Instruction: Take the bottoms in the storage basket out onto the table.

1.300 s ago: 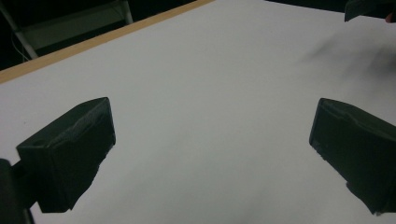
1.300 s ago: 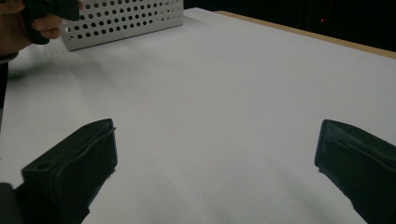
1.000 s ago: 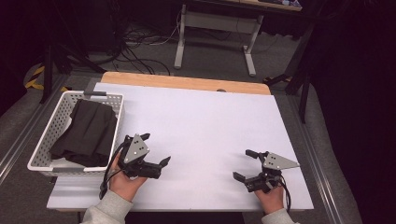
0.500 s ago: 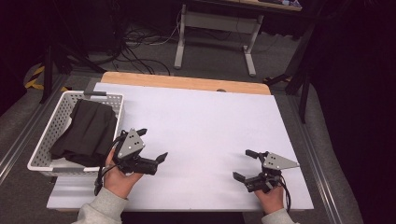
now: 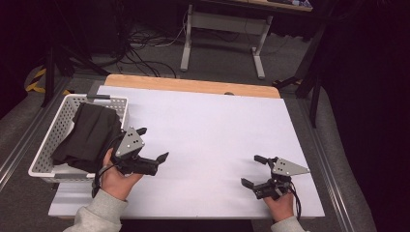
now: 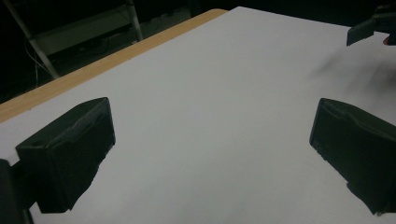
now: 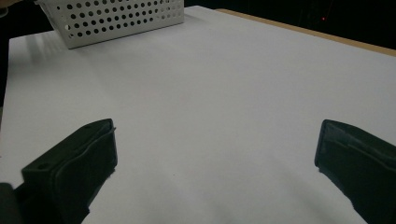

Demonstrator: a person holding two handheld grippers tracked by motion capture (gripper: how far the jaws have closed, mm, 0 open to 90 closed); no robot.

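Left gripper, lower left of the high view, jaws apart and empty, just beside the white basket holding a dark folded cloth. Right gripper, lower right, jaws apart, idle. Step: approach, probably. Next: reach into the basket and grasp the cloth.

High view: the basket at the table's left edge holds a dark garment whose near end is hidden behind the left gripper. Right gripper view: the basket is cut off by the top edge.
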